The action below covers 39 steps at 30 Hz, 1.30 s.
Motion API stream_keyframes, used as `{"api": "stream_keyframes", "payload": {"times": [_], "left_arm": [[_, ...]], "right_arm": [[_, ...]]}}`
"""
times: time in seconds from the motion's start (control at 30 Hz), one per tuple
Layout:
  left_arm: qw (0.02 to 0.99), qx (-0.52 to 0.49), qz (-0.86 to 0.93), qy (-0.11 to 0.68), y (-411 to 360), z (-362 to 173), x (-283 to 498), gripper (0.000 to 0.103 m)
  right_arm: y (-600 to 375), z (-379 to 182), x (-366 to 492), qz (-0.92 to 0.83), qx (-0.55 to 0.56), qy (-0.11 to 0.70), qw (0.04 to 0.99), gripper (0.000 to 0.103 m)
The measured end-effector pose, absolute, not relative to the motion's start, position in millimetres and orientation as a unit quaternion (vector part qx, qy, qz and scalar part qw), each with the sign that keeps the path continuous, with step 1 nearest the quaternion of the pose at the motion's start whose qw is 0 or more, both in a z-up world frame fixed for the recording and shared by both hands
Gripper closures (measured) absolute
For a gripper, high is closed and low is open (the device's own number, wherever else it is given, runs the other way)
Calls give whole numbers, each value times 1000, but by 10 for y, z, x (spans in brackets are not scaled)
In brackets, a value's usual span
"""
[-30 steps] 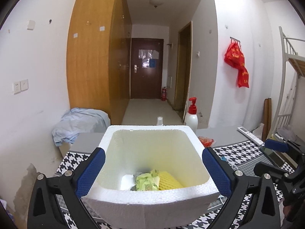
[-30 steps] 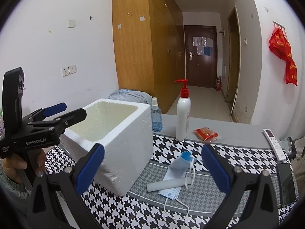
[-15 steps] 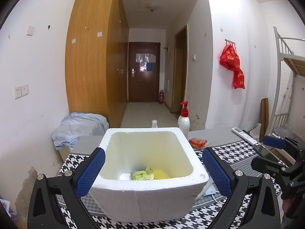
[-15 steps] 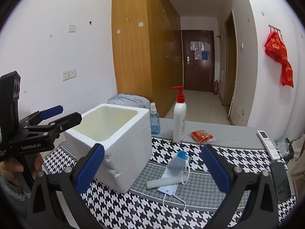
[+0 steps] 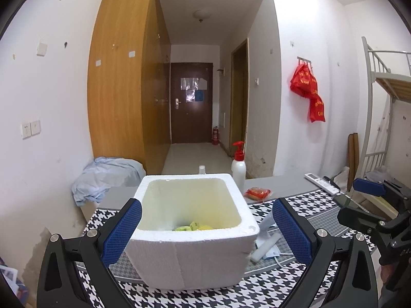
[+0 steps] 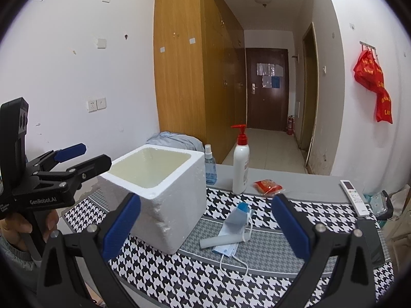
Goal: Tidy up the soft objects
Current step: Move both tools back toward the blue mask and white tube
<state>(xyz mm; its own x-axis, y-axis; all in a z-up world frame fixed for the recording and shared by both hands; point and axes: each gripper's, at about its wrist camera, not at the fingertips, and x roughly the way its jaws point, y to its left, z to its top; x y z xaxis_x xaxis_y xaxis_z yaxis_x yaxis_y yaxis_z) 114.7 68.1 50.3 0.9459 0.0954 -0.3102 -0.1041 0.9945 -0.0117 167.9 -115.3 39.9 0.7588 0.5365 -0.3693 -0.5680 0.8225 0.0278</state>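
Left wrist view. The left hand-held gripper (image 5: 205,231) is spread wide and empty, its blue pads flanking but not touching the white foam box (image 5: 192,243), which stands near the surface's left edge. Low inside the box lie a green packet (image 5: 185,228) and a yellow foam net (image 5: 204,227), already stowed. Just right of the box, partly hidden, a white foam tube (image 5: 264,249) rests on a face mask (image 5: 268,222). The right hand-held gripper (image 5: 370,200) hangs over the surface's right side, spread and empty.

Right wrist view. The right hand-held gripper (image 6: 205,220) is wide apart with nothing in it, aimed at the middle of the houndstooth surface (image 6: 192,277). The face mask (image 6: 231,236) lies flat there, apart from the box (image 6: 164,192), straps trailing toward the near edge; the foam tube (image 6: 222,240) lies across it. A red packet (image 6: 267,186) sits toward the far edge, beside the pump bottle (image 6: 241,164). The left hand-held gripper (image 6: 82,159) hovers open by the box's left rim.

Step, as judged: between placements, sorting partly done, three loose items left out. The next move likely calls for lowering the right hand-held gripper over the tube, closing lightly across its width, then carrying it over the box opening. The mask beneath may drag along.
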Motion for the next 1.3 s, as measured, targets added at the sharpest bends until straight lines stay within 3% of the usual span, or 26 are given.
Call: {"api": "stream_keyframes", "payload": {"times": [0.77, 1.3], "left_arm": [[992, 4, 20, 126, 375, 636, 638, 1], [990, -5, 14, 137, 309, 379, 580, 1]], "right_arm": [[-1444, 519, 1120, 285, -39, 146, 947, 0], [-1569, 363, 1049, 275, -36, 163, 947, 0]]}}
